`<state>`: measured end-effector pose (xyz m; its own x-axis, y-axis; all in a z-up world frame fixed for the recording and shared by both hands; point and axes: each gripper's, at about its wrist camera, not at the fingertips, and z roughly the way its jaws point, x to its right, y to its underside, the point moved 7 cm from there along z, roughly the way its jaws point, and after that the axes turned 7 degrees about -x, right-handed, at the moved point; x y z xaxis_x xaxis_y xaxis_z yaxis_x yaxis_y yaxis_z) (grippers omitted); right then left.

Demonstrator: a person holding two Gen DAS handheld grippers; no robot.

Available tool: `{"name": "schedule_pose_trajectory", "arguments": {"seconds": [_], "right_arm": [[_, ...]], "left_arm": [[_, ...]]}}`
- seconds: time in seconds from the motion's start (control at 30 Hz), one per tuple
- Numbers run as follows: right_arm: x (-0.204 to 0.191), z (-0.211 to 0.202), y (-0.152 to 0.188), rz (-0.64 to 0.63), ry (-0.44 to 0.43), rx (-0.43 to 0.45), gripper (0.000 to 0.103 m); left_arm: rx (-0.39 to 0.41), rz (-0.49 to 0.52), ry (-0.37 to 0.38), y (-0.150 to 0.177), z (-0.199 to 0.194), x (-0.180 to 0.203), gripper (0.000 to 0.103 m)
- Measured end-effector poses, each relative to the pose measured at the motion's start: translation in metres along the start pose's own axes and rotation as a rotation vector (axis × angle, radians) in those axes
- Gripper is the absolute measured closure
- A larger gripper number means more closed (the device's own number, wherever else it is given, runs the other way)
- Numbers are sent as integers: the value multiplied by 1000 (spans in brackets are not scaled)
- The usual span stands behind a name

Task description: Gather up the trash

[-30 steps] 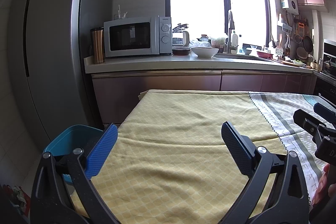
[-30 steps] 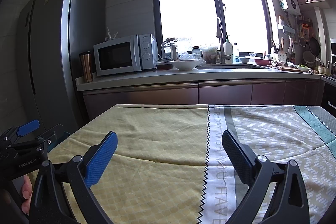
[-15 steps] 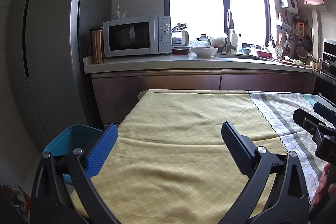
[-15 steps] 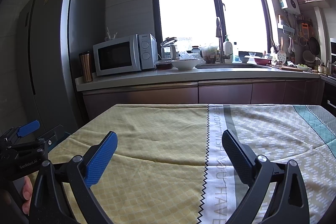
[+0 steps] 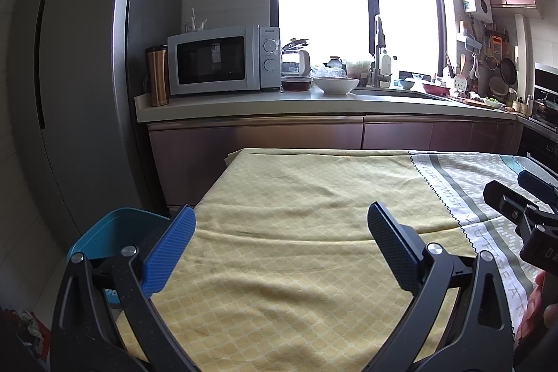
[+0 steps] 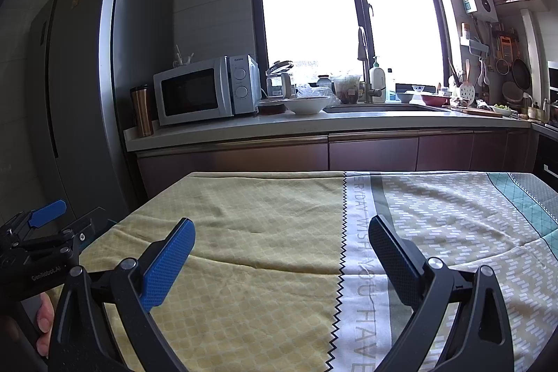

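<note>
Both claws spread wide: left claw (image 5: 280, 222), right claw (image 6: 281, 236) over bare yellow tablecloth (image 6: 251, 232); microwave (image 5: 223, 60) reads Galanz.

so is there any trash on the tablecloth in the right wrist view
No, the tablecloth shows only its own pattern and creases, and the open right gripper holds nothing above it.

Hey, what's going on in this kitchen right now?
A person holds two tongs over a table with a yellow tablecloth. The left tongs and the right tongs are both open and hold nothing. No trash shows on the cloth. A blue bin sits on the floor beside the table's left edge, so collecting looks either finished or not begun.
</note>
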<state>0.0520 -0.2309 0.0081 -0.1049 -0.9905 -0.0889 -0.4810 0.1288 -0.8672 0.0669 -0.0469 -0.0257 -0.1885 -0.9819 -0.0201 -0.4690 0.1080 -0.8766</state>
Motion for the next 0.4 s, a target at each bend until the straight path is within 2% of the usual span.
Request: {"name": "schedule_pose_trajectory", "arguments": {"seconds": [0.17, 0.3, 0.4], "right_arm": [[1, 0, 0, 0, 0, -3, 7], [9, 10, -1, 4, 13, -37, 7], [20, 31, 0, -5, 41, -122, 7]], "left_arm": [[-13, 12, 13, 0, 4, 4, 6], [-124, 22, 49, 3, 29, 13, 6], [-227, 37, 72, 4, 60, 25, 6]]}}
